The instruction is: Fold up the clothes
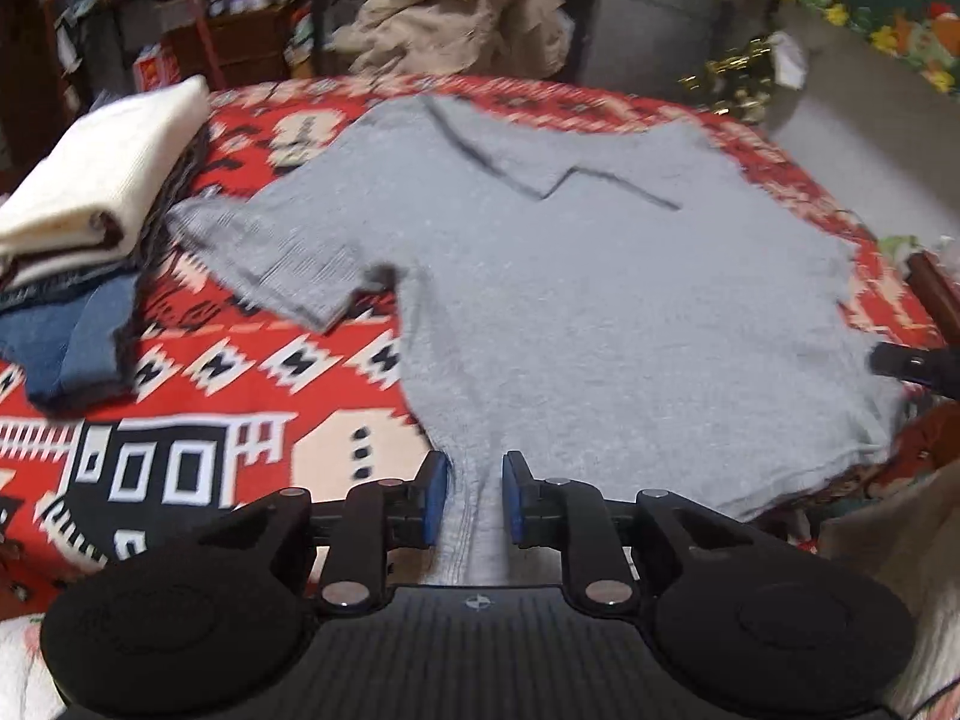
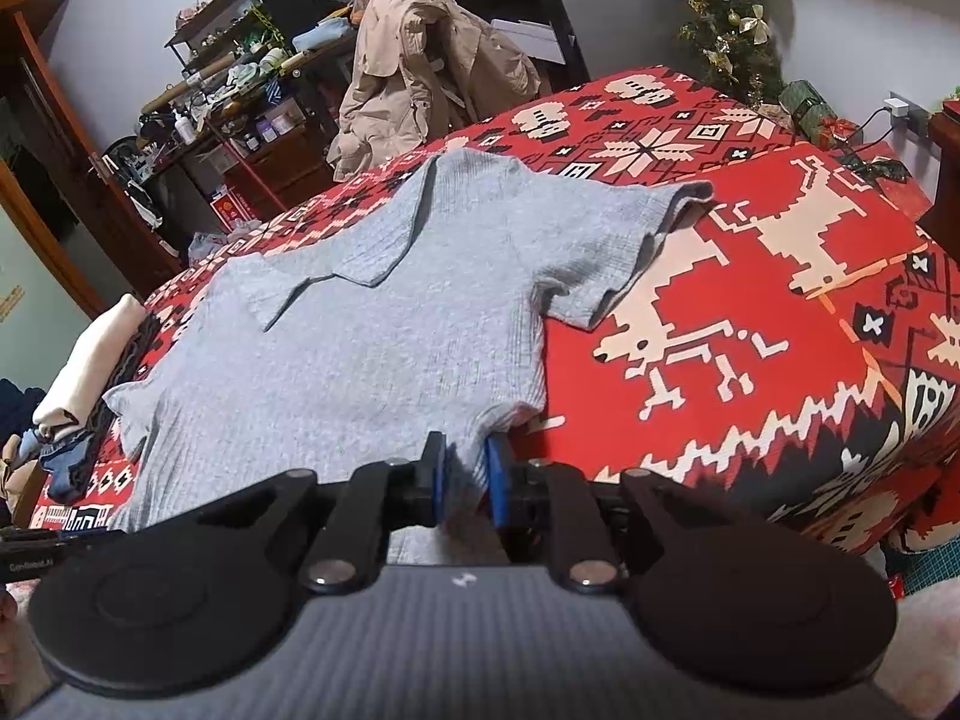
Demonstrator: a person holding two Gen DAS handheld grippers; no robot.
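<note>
1. The grey ribbed polo shirt (image 1: 600, 300) lies face up, spread across the middle of the left wrist view, on a red patterned blanket (image 1: 252, 372) – collar toward the top of the frame, hem at the bottom edge, one short sleeve reaching left.
2. The left gripper (image 1: 477, 495) sits at the bottom centre of its view with the hem's left corner running between its blue pads (image 1: 441, 486). A gap shows on each side of the cloth, so I read the fingers as released, not pinching.
3. The right gripper (image 2: 465, 480) sits at the bottom centre of its own view; its pads (image 2: 495, 477) press a bunched piece of the hem's other corner, so it is clenched on the shirt.
4. To do this step well, both corners should be gripped evenly before any lift – the left pads likely need to close on the hem first, or the fold will come out skewed.
5. A stack of folded clothes (image 1: 90, 192), cream on top and denim beneath, rests at the left of the frame, just beside the sleeve; the fold should stay clear of it.
6. A beige coat (image 2: 420, 72) hangs beyond the bed, upper centre.
</note>
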